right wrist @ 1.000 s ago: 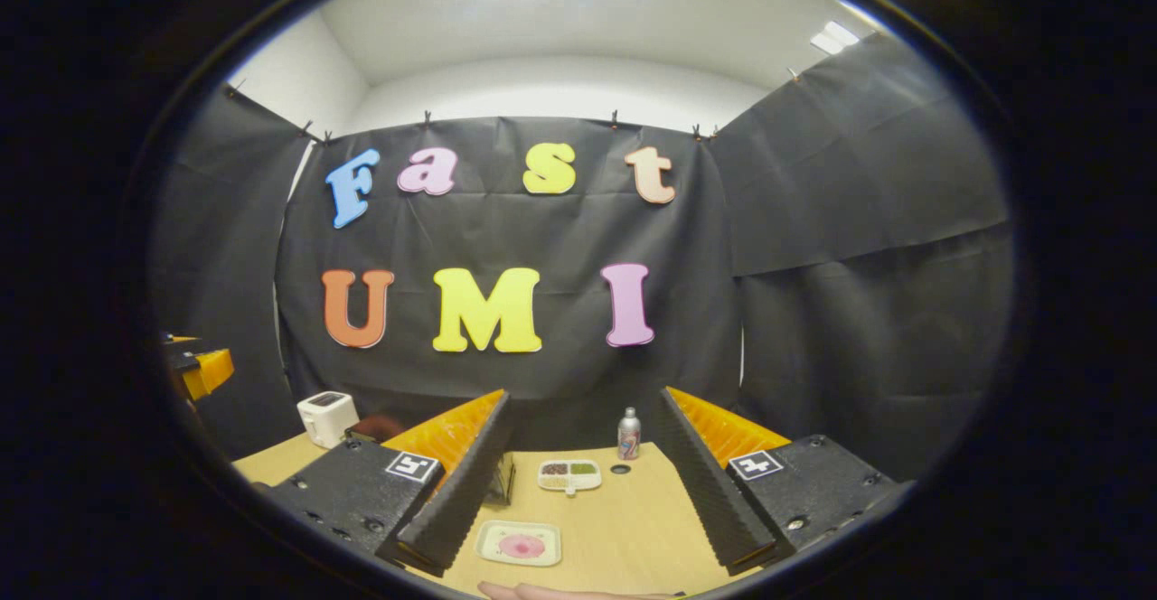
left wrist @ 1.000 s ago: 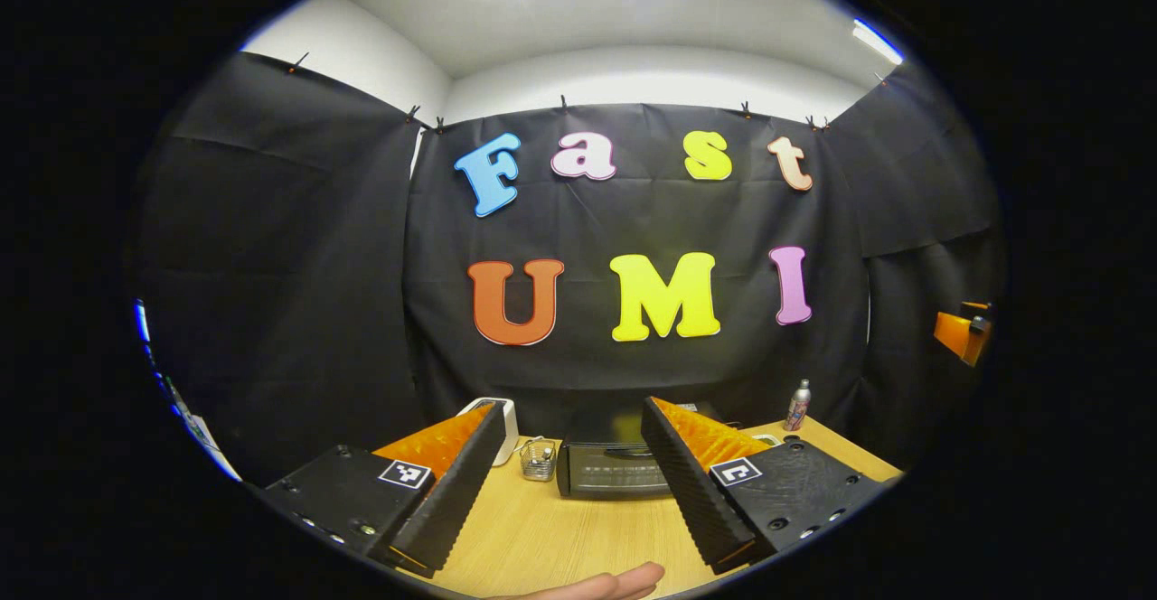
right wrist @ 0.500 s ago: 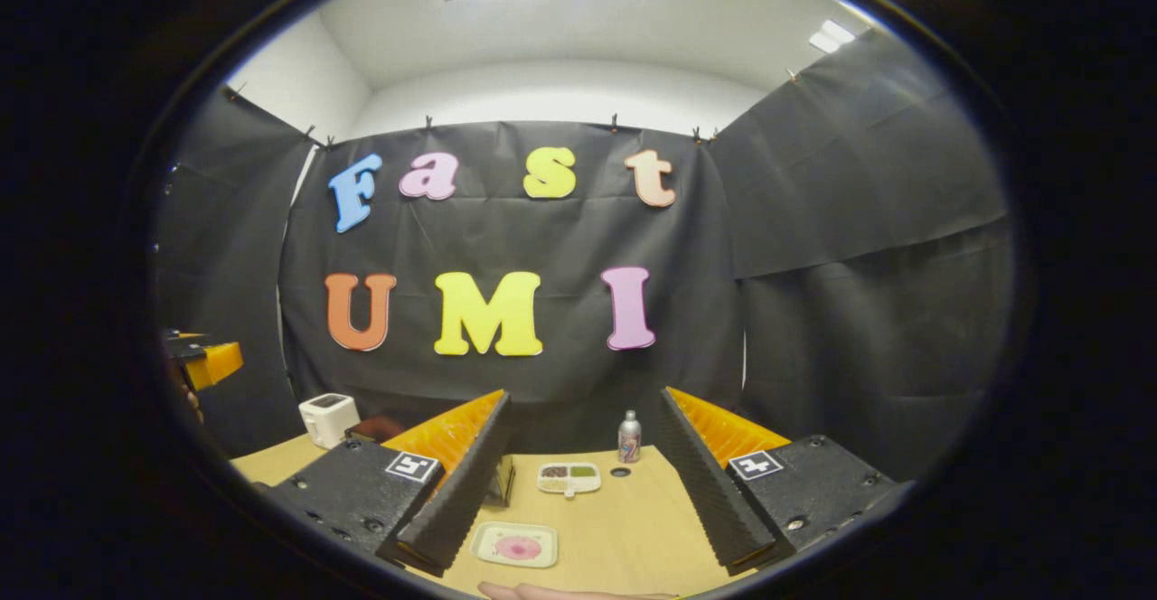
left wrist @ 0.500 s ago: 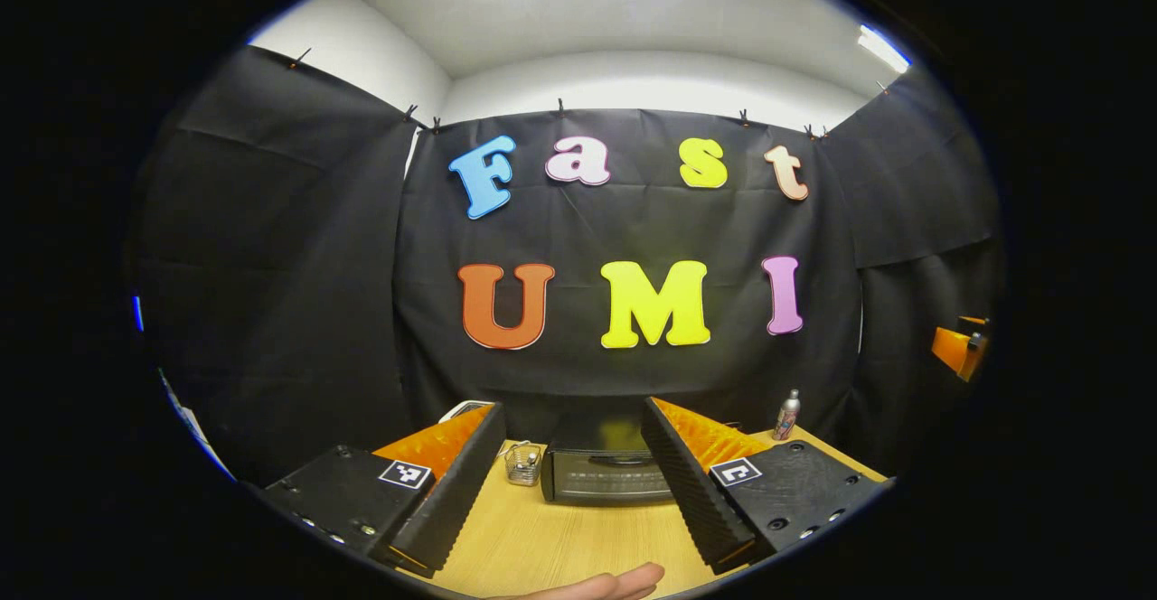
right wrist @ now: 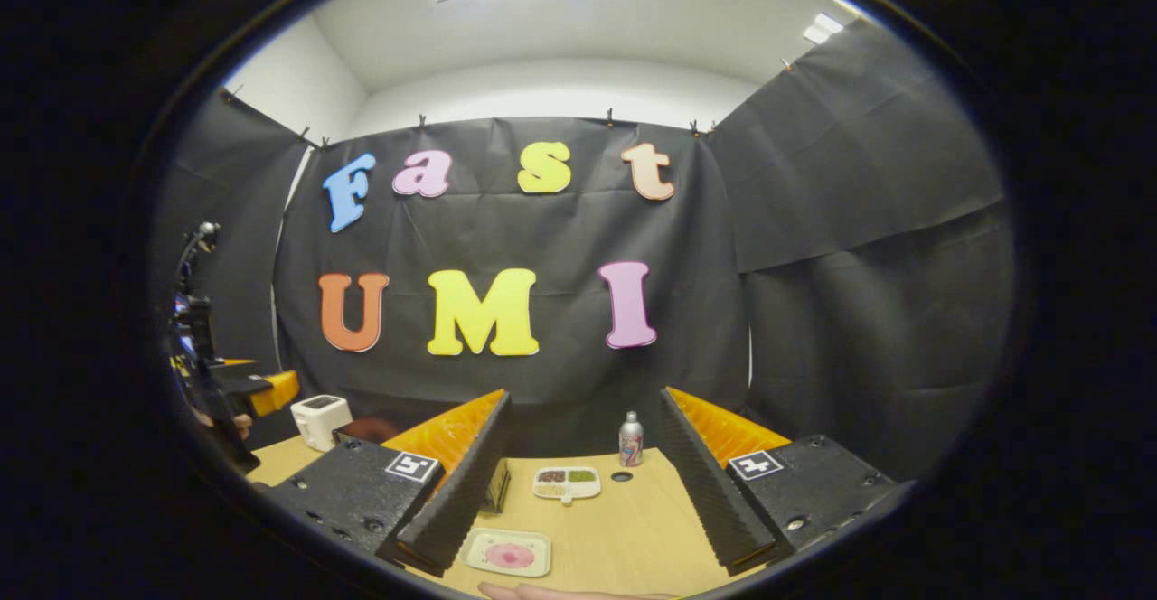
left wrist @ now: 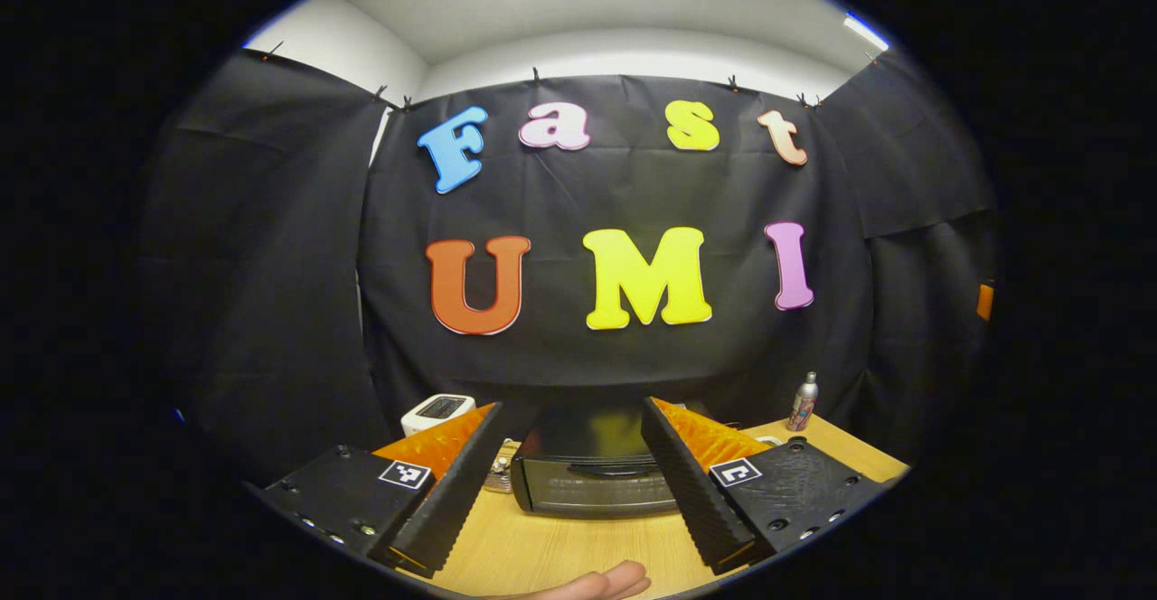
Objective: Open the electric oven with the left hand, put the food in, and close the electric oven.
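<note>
The black electric oven (left wrist: 587, 484) stands on the wooden table (left wrist: 560, 550) straight ahead in the left gripper view, door shut, its handle bar across the top of the door. My left gripper (left wrist: 572, 407) is open and empty, a short way in front of the oven. My right gripper (right wrist: 583, 397) is open too, held above the table. Below it lies a white rectangular plate with pink food (right wrist: 506, 553), and farther back a divided dish of food (right wrist: 567, 481). A corner of the oven (right wrist: 495, 492) peeks out behind a right gripper finger. The left gripper (right wrist: 244, 388) shows at the far left.
A white toaster (left wrist: 437, 410) and a small wire basket (left wrist: 499, 473) stand left of the oven. A slim bottle (right wrist: 630, 440) stands at the back of the table near the cloth wall. A person's fingertips (left wrist: 597, 585) show at the bottom edge.
The left gripper has moved forward toward the oven, which now looks larger and nearer. In the right gripper view the left gripper has come further into sight. The right gripper has hardly moved.
</note>
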`<state>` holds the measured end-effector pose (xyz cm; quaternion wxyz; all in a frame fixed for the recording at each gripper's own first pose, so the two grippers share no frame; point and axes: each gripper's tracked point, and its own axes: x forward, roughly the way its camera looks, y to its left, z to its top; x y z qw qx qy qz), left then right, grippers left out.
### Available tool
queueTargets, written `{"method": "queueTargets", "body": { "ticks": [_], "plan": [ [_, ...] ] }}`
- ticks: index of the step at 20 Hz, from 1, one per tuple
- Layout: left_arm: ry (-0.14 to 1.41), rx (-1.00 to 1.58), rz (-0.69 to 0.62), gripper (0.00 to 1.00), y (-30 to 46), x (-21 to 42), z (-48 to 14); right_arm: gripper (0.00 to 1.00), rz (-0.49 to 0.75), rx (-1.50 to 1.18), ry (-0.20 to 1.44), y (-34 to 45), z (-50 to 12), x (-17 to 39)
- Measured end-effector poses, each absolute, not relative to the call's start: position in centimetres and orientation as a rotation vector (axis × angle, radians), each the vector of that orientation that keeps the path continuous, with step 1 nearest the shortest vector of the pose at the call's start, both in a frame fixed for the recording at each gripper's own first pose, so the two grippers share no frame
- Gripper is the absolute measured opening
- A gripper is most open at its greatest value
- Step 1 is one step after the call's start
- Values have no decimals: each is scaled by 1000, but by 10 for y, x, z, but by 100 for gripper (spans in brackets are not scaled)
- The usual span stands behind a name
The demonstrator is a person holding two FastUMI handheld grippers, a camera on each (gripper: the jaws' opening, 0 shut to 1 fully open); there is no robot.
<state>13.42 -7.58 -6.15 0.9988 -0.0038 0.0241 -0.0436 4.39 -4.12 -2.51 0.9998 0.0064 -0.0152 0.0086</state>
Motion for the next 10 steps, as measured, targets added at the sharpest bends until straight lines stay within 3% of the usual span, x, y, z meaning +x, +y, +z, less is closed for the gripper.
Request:
{"method": "queueTargets", "body": {
  "ticks": [10],
  "plan": [
    [344, -86, -190, 96, -126, 242, -164, 98, 36, -6, 36, -52, -63, 80]
  ]
}}
